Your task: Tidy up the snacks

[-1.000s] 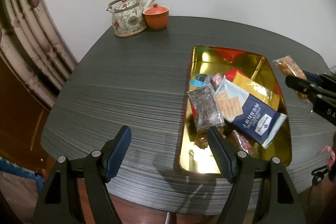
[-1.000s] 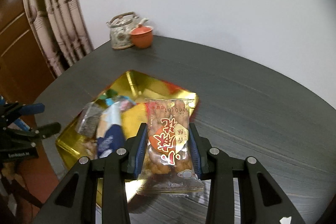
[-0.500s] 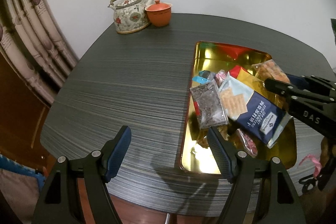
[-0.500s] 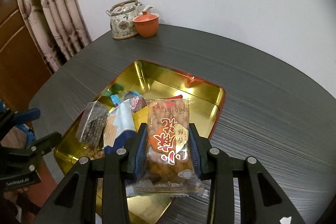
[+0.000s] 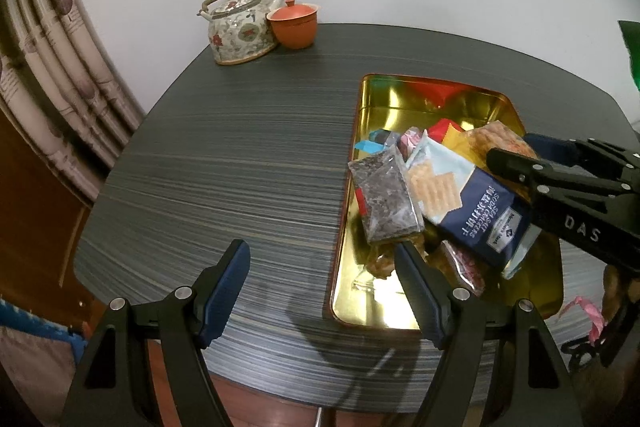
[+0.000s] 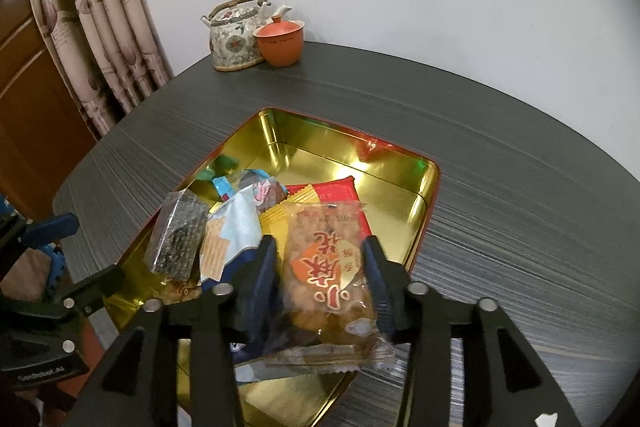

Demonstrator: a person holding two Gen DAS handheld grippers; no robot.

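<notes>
1. The clear snack packet point(image 6: 325, 281) with red and orange print sits between the fingers of the right gripper point(image 6: 320, 263), over the near part of the gold tray point(image 6: 400, 195). The fingers look spread a little wider than the packet, with a gap at the left one; whether they grip it I cannot tell.
2. From the left wrist view the same packet point(image 5: 498, 139) shows just beyond the right gripper's tip point(image 5: 516, 157), above the tray's right side.
3. The gold tray point(image 5: 400, 95) already holds a blue cracker pack point(image 5: 476, 211), a dark clear bag point(image 5: 384, 197) leaning on it, a red and yellow packet point(image 6: 328, 193) underneath, and small wrapped sweets point(image 5: 380, 141) towards the far left.
4. The left gripper point(image 5: 320, 275) hangs over the table's near edge, its fingers wide apart and holding nothing; the right finger overlaps the tray's near corner.
5. The tray lies on a dark striped table point(image 5: 240, 163).
6. At the far edge stand a flowered teapot point(image 5: 240, 27) and an orange lidded cup point(image 5: 294, 27), touching.
7. A curtain point(image 6: 104, 27) hangs at the left.
</notes>
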